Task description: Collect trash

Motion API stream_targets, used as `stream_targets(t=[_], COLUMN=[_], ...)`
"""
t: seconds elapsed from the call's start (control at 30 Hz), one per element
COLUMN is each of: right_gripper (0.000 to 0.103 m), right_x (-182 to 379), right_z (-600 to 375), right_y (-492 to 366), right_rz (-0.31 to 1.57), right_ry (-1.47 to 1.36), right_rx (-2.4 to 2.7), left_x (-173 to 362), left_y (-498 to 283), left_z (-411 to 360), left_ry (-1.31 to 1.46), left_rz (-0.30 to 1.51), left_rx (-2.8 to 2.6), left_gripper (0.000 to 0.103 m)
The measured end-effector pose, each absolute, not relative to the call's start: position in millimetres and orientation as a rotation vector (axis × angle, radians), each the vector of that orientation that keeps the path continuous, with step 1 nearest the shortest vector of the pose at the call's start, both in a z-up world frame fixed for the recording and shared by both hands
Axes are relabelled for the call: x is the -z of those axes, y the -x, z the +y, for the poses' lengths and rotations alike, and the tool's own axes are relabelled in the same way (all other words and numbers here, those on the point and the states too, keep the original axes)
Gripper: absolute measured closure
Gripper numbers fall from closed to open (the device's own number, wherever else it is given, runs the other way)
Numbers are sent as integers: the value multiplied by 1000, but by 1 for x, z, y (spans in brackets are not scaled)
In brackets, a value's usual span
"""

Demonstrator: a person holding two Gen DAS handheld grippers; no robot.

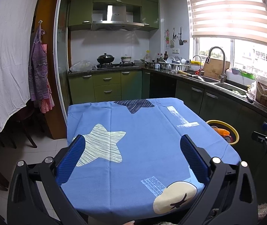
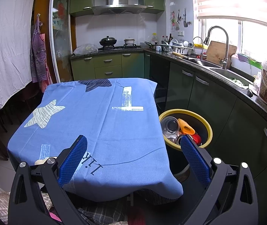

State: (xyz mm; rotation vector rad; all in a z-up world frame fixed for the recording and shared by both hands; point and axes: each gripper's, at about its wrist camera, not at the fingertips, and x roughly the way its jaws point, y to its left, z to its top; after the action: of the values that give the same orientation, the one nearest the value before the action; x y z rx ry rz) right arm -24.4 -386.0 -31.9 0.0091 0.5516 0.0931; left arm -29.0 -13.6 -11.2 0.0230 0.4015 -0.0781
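A yellow-rimmed dark trash bin (image 2: 207,125) stands on the floor right of the table. It holds a clear plastic cup (image 2: 170,125), an orange ridged piece (image 2: 186,126), a red item (image 2: 196,138) and cans. In the left wrist view the bin (image 1: 234,131) peeks past the table's right edge. The table is covered by a blue cloth (image 1: 133,140) with star prints, also in the right wrist view (image 2: 99,123). My left gripper (image 1: 132,140) is open and empty above the cloth. My right gripper (image 2: 133,140) is open and empty over the table's near right corner.
Green kitchen cabinets (image 1: 107,86) and a stove with pots (image 1: 114,61) stand beyond the table. A dark counter with a sink and faucet (image 2: 217,63) runs along the right. A white sheet (image 1: 5,56) and aprons (image 1: 39,71) hang at left. Dark chairs (image 1: 20,127) stand at left.
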Motion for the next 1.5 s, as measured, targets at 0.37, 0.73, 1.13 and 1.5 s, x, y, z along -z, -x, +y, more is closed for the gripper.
stream_targets(t=[0.37, 0.73, 1.13, 1.5], right_gripper=[5, 5, 5, 5], right_x=[33, 34, 35, 35], right_z=[-386, -387, -386, -386], right_y=[24, 23, 23, 23], right_rz=[553, 555, 557, 557], right_ry=[-9, -9, -10, -11], right_rx=[-93, -93, -92, -92], left_x=[14, 15, 14, 17], left_y=[28, 28, 28, 25], left_z=[-12, -11, -12, -9], left_ry=[-27, -29, -30, -27], left_rz=[405, 407, 407, 417], left_rx=[80, 81, 81, 71], left_gripper=[7, 7, 7, 7])
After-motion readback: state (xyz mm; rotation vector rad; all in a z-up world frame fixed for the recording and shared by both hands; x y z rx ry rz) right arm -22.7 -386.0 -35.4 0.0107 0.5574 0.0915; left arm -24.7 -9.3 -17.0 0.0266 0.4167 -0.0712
